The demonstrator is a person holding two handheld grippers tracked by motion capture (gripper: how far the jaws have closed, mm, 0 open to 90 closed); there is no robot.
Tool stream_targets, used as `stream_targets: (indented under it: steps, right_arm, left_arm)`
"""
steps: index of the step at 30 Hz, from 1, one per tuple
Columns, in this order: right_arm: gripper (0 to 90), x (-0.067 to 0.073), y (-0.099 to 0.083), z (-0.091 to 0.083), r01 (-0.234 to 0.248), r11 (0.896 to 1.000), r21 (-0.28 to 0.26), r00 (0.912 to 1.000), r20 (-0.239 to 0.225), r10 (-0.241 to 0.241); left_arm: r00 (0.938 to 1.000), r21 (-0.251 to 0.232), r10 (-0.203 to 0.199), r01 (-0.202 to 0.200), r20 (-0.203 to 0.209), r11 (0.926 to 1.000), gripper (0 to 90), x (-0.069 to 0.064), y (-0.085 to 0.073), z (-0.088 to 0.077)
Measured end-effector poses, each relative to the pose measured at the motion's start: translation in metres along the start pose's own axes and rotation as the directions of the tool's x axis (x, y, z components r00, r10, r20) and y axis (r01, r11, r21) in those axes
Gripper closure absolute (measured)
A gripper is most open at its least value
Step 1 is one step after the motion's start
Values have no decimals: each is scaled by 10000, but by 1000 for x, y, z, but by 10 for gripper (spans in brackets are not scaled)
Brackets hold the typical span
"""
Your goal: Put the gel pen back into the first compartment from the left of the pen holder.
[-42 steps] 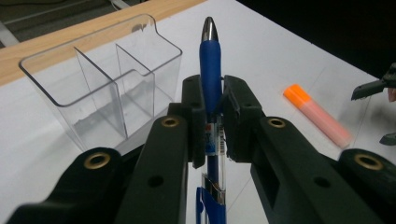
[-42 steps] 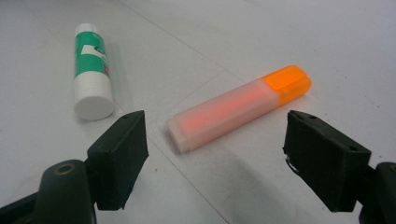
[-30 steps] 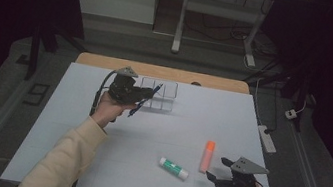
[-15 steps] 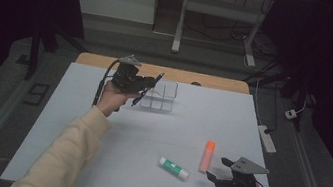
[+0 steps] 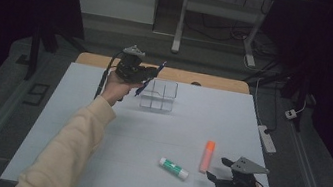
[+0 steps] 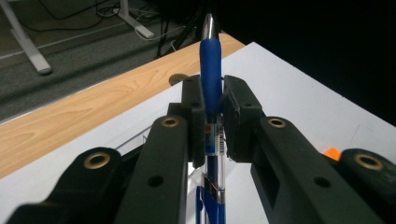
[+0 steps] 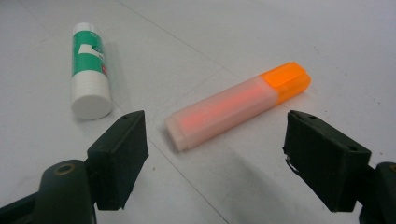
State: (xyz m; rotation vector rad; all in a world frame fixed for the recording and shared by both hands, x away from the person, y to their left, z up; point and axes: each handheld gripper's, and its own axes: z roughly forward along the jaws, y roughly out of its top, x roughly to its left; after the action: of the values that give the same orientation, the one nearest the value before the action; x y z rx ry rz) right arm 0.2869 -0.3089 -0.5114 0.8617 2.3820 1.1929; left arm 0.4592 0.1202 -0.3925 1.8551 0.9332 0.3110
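Where the pale tabletop (image 5: 73, 124) met its wooden far edge, the left hand-held gripper (image 5: 146, 76) hung in the air, raised on a cream-sleeved forearm (image 5: 69, 149) that reached in from the near left. Its jaws were drawn narrow and pressed from both sides on a blue pen (image 6: 211, 88), whose blue grip section stood up beyond the pads while its clear barrel with a printed label ran down between them. In the high view the pen (image 5: 151, 78) slanted, its upper end pointing away and to the right, and it sat just left of a clear compartment box (image 5: 159, 95), above that box's left wall; whether it touched the box could not be told. The box itself stood on the tabletop near the far edge, its inner dividers visible through the walls. Well to the near right of the box lay a green-and-white glue stick (image 5: 174, 167), flat on its side. Just right of the glue stick lay an orange highlighter (image 5: 207, 155), also flat, its orange cap pointing towards the box's side of the tabletop. Right of the highlighter's near end rested the right hand-held gripper (image 5: 216, 178), low over the surface, its jaws spread wide and empty, with the highlighter (image 7: 238, 105) lying ahead of them, apart from both pads.
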Motion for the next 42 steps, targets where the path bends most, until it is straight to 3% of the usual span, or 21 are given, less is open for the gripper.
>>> stream_targets:
  steps: [20,31,42]
  right_arm:
    - [212,0,0,-1,-54,10000,-44,10000,80,55]
    - [212,-1,-1,-1,-63,10000,-70,9999,98,63]
    - [213,0,0,-1,24,10000,5,10000,38,-24]
  left_arm:
    - [9996,-308,-250,246,-145,9992,792,14,2,19]
    - [9977,-1059,-489,436,-478,9934,791,26,4,32]
    - [9957,-1239,-558,464,-734,9912,788,32,1,39]
